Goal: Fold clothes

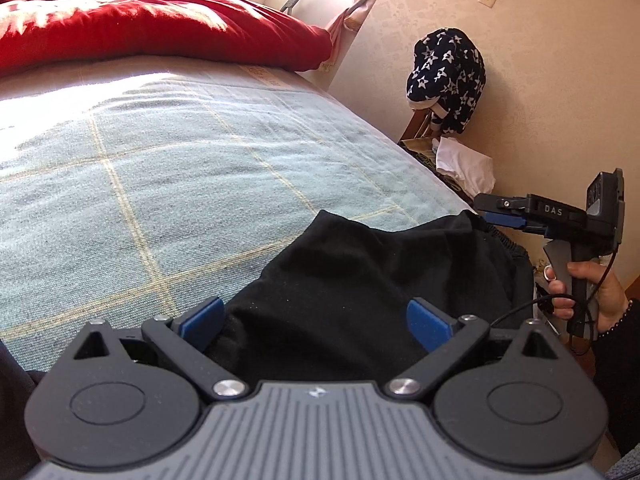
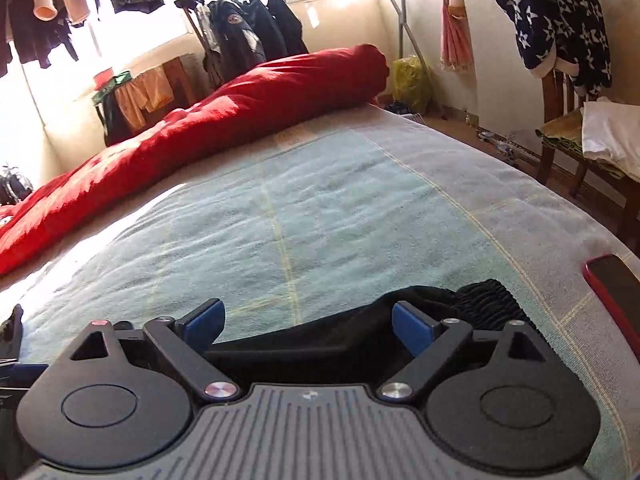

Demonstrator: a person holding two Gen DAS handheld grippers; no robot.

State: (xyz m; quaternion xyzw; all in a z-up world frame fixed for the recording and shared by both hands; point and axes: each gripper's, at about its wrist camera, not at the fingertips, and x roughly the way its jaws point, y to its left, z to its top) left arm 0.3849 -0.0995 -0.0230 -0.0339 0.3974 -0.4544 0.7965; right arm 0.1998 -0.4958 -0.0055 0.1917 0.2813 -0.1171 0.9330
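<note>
We have one black garment (image 1: pixel 360 280) bunched at the near edge of the bed (image 1: pixel 180 168), its ribbed waistband toward the right. Both grippers, left (image 1: pixel 316 320) and right (image 2: pixel 308 320), hover over it with fingers spread apart, gripping nothing. We should pinch two waistband corners, lift, and spread it flat before folding. One red quilt (image 2: pixel 240 96) lies beyond.

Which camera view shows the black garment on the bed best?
The left wrist view: there the black garment lies spread over the near corner of the bed, most of its surface visible. The right wrist view shows only a low strip and its ribbed edge behind the open right gripper.
</note>
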